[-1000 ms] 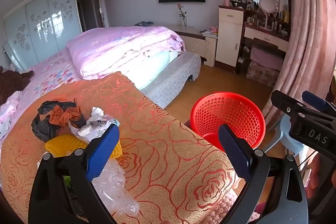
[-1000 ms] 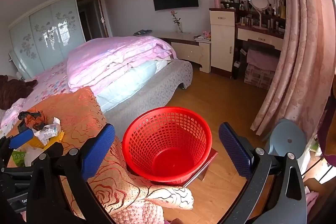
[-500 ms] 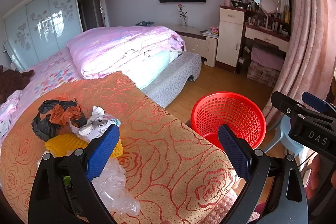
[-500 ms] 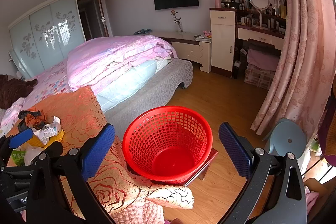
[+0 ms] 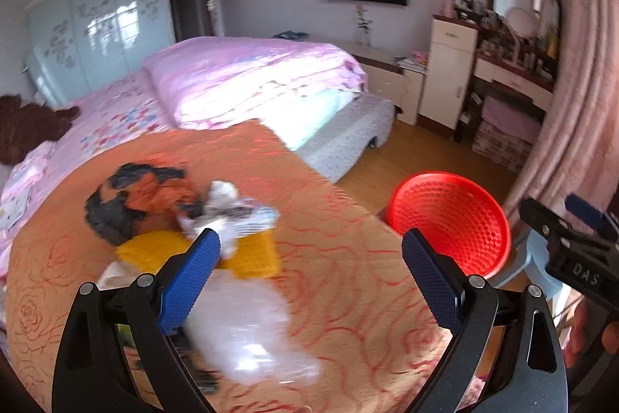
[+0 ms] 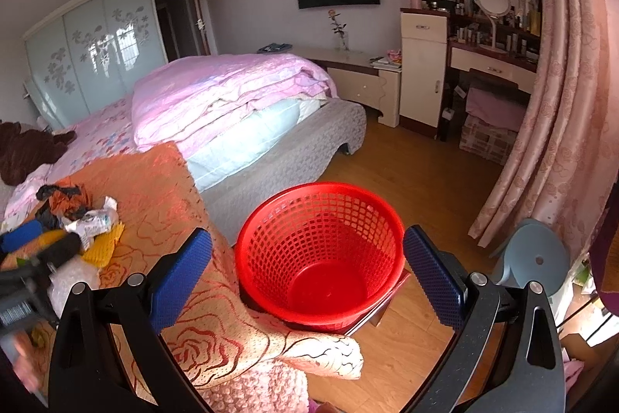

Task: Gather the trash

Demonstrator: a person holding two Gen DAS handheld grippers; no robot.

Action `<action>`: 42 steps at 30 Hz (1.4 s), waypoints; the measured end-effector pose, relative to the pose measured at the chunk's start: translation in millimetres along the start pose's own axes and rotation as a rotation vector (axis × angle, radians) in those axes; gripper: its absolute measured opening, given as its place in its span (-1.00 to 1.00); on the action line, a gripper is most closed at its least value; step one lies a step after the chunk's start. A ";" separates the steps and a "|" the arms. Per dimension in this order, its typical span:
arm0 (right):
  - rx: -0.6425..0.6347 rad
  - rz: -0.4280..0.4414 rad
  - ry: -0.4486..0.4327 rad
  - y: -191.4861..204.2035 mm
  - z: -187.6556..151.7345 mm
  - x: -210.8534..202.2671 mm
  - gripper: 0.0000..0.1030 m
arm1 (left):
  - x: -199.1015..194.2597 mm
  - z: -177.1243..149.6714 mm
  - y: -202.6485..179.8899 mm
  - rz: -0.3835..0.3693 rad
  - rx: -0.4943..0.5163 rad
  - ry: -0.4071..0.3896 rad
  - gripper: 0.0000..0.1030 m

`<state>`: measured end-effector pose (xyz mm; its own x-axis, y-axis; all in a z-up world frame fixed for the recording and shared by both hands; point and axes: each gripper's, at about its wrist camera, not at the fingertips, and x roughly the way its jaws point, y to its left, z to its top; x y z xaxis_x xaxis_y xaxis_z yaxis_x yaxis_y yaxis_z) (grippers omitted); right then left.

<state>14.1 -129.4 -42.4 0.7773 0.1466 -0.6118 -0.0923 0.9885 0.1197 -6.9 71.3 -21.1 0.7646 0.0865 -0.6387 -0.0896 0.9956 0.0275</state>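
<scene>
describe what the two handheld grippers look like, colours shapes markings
Both are black plastic, each with two curved arms ending in flat blue fingers with a dotted grip texture and silver screws at the joints. This shows on the left gripper and the right gripper. From the left view, the right gripper's side carries white "DAS" lettering and a blue tip.

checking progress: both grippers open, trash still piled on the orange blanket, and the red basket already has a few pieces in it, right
Not quite: the red basket is empty, its bare bottom plain in the right wrist view. The rest holds: left gripper and right gripper open, trash pile on the orange blanket.
</scene>
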 end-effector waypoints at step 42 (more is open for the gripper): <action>-0.457 0.573 0.324 213.4 -51.1 40.9 0.21 | -46.0 -106.4 157.4 0.043 -0.225 0.196 -0.19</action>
<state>-5.6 89.5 -81.8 0.3189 0.5703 -0.7571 -0.7231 0.6627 0.1947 -124.1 220.1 -69.1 0.6209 0.0983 -0.7777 -0.2751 0.9563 -0.0988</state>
